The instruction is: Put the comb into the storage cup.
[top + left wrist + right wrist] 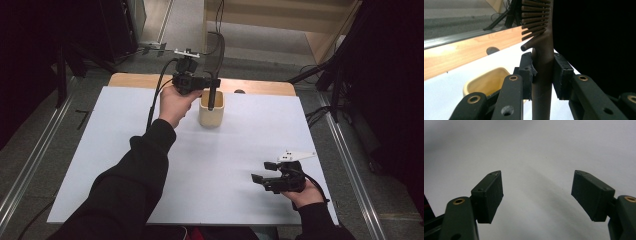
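The right tool (pixel 263 172) rests low over the near part of the white worktop (pixel 240 150), its jaws spread wide with nothing between them. Farther off, the left tool (pixel 543 75) is clenched on the handle of a dark slotted spatula (pixel 543 82). The spatula stands upright, its lower end inside the cream cup (pixel 211 111) just below the tool.

The cup (pixel 211 109) is standing on the table (pixel 125 150) near its far edge. The spatula (pixel 215 60), clamped in the left gripper (pixel 212 82), is sticking up out of the cup. The right gripper (pixel 264 171) is hovering nearer than the cup, off to its right.
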Motion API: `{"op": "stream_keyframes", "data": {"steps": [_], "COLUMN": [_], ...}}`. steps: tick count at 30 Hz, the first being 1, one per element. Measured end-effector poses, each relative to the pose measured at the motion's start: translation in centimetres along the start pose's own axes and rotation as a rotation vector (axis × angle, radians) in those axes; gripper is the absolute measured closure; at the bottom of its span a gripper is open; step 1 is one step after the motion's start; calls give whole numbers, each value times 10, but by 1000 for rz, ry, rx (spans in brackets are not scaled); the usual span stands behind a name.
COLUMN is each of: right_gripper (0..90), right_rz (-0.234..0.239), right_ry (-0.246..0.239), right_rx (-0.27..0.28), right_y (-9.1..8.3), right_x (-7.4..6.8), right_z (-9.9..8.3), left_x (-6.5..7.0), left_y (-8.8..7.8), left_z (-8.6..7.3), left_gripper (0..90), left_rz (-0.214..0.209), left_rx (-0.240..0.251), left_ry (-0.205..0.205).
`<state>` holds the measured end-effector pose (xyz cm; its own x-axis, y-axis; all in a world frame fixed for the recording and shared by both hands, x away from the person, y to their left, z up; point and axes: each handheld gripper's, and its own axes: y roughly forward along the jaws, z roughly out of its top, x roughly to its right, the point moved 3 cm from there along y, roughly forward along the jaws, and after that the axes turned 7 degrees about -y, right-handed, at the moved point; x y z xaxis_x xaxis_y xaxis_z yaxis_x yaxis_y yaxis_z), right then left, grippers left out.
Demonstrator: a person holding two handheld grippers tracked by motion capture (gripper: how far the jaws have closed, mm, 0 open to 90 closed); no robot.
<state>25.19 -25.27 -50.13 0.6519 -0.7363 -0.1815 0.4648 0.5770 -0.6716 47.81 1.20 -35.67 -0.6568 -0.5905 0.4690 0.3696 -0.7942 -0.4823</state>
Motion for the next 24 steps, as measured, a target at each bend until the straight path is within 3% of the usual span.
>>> {"op": "stream_keyframes", "data": {"steps": [7,14,24], "right_gripper": [237,237,237], "right_rz": [2,-1,1], "right_ry": [3,6,0], "right_rx": [3,5,5], "right_y": [0,1,0], "right_x": [2,2,2], "right_z": [0,0,-1], "left_x": [-4,-10,-20], "left_y": [4,9,21], "left_z": [5,14,13], "left_gripper": [727,727,727], "left_rz": [1,30,65], "left_rx": [13,58,75], "left_ry": [8,24,21]}}
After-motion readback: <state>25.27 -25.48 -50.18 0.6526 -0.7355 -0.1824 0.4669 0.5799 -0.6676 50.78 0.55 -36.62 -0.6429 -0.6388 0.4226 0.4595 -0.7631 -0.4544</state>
